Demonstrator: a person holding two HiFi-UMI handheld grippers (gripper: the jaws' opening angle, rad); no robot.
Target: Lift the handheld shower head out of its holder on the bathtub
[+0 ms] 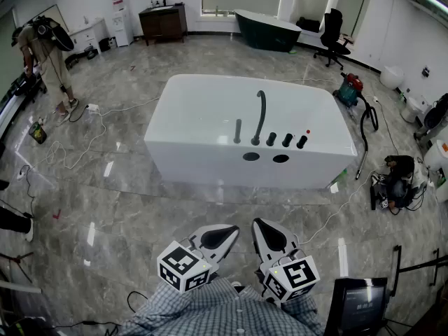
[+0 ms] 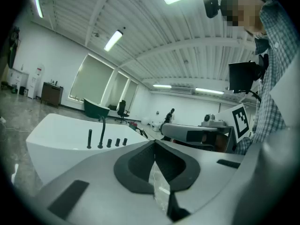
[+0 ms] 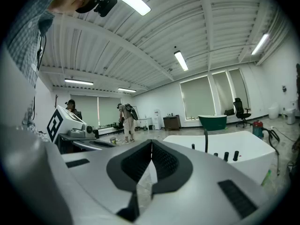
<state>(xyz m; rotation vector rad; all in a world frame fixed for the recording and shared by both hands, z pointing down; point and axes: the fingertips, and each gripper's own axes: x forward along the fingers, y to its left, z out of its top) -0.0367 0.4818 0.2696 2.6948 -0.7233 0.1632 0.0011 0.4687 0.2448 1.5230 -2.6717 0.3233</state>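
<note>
left tongs (image 1: 225,235) closed, empty; right tongs (image 1: 262,229) closed, empty.

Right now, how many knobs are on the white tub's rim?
3, in a row on the tub's near rim, right of the spout: left knob, middle knob, right knob. Nothing seems to hide more.

We see the left gripper (image 2: 154,149) with its jaws pressed together and nothing between them. Beyond it, at left, the white bathtub (image 2: 51,132) carries the upright handheld shower head (image 2: 89,138), a curved spout (image 2: 102,130) just beside it, and three dark knobs (image 2: 117,142) in a row.
</note>
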